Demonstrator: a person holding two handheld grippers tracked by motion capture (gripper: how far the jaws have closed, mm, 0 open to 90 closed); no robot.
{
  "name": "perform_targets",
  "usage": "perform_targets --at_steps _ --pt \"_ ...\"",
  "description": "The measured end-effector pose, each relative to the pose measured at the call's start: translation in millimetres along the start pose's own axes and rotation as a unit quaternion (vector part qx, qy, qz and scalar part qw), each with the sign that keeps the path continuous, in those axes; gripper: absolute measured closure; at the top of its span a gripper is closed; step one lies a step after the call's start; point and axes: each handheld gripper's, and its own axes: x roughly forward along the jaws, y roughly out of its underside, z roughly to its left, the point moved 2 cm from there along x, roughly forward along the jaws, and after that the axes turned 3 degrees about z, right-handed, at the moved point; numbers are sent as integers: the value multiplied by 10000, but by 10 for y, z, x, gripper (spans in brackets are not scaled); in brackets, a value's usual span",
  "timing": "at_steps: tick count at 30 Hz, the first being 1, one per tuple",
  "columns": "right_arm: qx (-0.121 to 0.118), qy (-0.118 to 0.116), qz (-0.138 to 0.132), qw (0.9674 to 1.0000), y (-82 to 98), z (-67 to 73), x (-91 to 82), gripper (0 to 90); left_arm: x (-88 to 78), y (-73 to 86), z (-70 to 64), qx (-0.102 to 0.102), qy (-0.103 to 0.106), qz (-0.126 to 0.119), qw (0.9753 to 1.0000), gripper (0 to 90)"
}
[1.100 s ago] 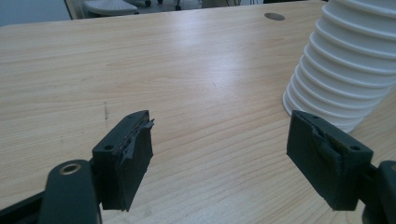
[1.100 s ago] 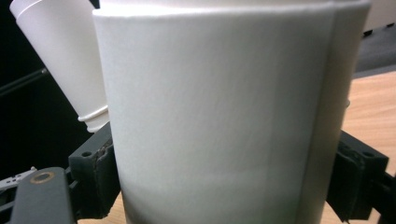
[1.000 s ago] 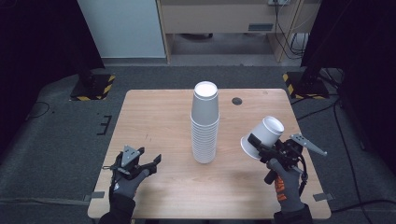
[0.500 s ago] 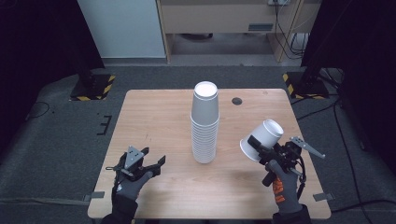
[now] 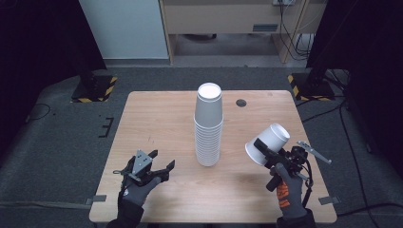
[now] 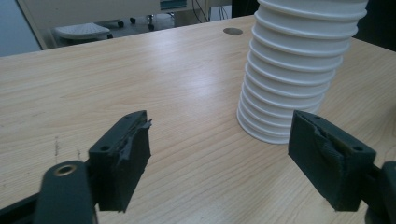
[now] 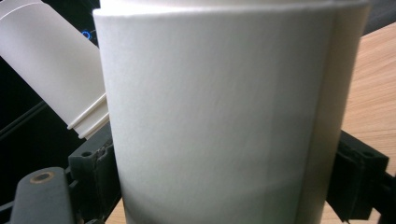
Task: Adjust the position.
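**Cup held tilted beside the stack**

Pale wood table [image 5: 157, 118] carried a stack [image 5: 208, 126] at its middle. Right gripper [image 5: 266, 151] had its jaws clamped on a cup [image 5: 267, 144], tilted, right of the stack; levelling it before nesting seemed wise. Left gripper [image 5: 159, 161] waited, jaws apart and empty.

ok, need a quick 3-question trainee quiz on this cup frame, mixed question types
1. True or false: the left gripper has its jaws open with nothing between them.
2. What does the right gripper hold? A) a tilted white paper cup B) a lid C) nothing
3. Fill in: the stack of white paper cups stands upside down near the middle of the wooden ____.

Key: 1 true; 2 A; 3 table. In the left gripper view the jaws stand wide apart over bare wood, with the stack beyond them. In the right gripper view the jaws press both sides of the cup.
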Motion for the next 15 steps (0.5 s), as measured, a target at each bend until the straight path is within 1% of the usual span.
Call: perform_targets --at_steps 2,5,6,8,11,15 --pt "2 3 8 10000 3 -2 -2 150 3 -1 -13 6 15 9 10000 208" --pt "65 -9 28 10000 18 -5 -11 150 8 -16 -70 25 113 -13 9999 222" --pt "65 -9 28 10000 18 -5 -11 150 8 -16 -70 25 113 -13 9999 231" --pt "75 -14 36 10000 23 -10 -18 150 11 -30 -110 79 167 -23 9998 236" --pt "90 -27 37 9999 25 -14 -35 150 20 -57 -193 185 246 -50 9995 262" --pt "126 -64 15 9999 19 -8 -52 150 39 -84 -304 231 371 -108 9990 280"
